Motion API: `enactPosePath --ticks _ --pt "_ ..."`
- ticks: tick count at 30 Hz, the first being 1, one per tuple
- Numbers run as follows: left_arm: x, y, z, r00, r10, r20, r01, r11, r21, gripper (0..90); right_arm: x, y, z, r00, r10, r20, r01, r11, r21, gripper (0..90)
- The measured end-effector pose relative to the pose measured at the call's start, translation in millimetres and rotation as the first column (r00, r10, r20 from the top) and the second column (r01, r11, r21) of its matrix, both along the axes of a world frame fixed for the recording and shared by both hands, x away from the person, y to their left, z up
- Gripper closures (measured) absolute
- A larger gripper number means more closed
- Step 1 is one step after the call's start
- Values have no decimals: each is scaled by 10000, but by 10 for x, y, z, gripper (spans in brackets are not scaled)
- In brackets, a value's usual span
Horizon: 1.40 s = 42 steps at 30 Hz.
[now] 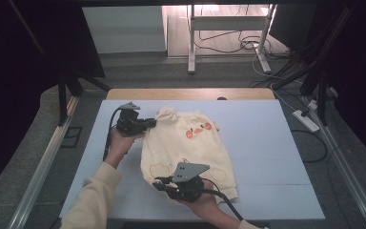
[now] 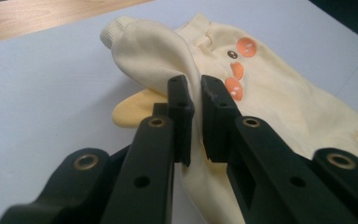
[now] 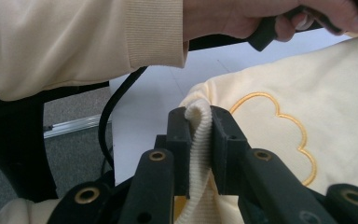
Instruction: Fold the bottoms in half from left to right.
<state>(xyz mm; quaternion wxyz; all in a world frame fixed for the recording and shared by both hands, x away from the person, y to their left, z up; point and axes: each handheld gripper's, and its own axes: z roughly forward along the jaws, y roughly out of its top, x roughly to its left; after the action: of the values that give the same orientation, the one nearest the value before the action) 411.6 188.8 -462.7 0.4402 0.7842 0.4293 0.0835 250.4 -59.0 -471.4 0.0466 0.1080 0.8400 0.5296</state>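
A cream sweatshirt (image 1: 186, 143) with an orange duck face lies on the pale mat (image 1: 267, 143), partly bunched up. My left gripper (image 1: 153, 123) is at the garment's upper left edge and is shut on a fold of its cream fabric (image 2: 186, 56), close to the sleeve's ribbed cuff (image 2: 113, 32). My right gripper (image 1: 156, 184) is at the lower left corner, shut on the ribbed hem (image 3: 199, 122), which stands up between the pads. A stitched yellow cloud outline (image 3: 279, 121) sits just beyond that grip.
The mat covers a wooden table (image 1: 190, 93) with metal rails on both sides. The person's left forearm in a cream sleeve (image 3: 74, 42) crosses above the right gripper. Cables and a power strip (image 1: 306, 120) lie on the floor to the right.
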Motion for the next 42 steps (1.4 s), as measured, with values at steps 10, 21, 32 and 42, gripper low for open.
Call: enactPosePath --ticks 10,21,32,42 --pt "26 -36 -46 9998 -50 -188 54 9998 195 823 36 -86 -67 9997 -172 -144 169 9997 -179 792" --pt "41 -116 -47 9999 -8 -164 13 9996 299 823 49 -217 -107 9982 -450 -397 441 9987 -240 799" --pt "59 -253 5 9999 -149 -50 150 9993 337 822 45 -452 -79 9942 -962 -489 955 9953 -162 810" --pt "73 -338 23 9997 -249 -21 250 9991 349 823 83 -680 -68 9874 -1397 -744 1397 9902 -47 813"
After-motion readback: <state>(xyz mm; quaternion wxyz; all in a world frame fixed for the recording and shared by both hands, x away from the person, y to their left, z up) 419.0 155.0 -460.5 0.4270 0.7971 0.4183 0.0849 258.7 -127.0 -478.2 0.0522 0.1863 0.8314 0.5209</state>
